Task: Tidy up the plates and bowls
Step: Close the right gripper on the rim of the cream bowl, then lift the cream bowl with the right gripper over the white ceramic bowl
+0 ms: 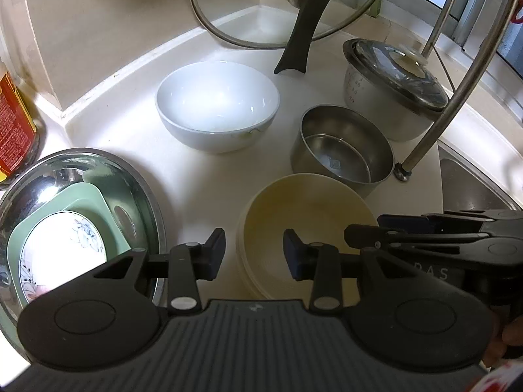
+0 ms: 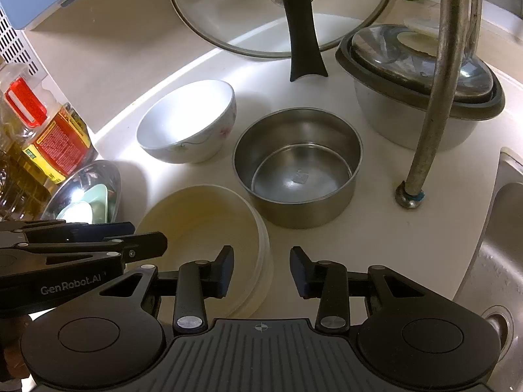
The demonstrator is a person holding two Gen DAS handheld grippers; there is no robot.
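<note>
A stack of cream plates (image 1: 304,222) (image 2: 202,219) lies on the white counter. My left gripper (image 1: 254,254) is open and empty above their left rim. My right gripper (image 2: 261,269) is open and empty above their right rim. It shows at the right of the left wrist view (image 1: 362,232); the left gripper shows at the left of the right wrist view (image 2: 150,238). A white bowl (image 1: 217,104) (image 2: 188,121) stands behind. Nested steel bowls (image 1: 343,147) (image 2: 299,166) stand beside it. A steel basin (image 1: 137,183) (image 2: 108,176) holds a green dish (image 1: 88,202) and a floral plate (image 1: 62,248).
A glass lid (image 1: 261,6) (image 2: 248,9) leans on the wall. A covered pot (image 1: 389,81) (image 2: 421,91) stands at back right, with a metal faucet pipe (image 1: 457,98) (image 2: 438,98) in front. An oil bottle (image 1: 13,124) (image 2: 49,143) is left. A sink (image 2: 503,254) lies right.
</note>
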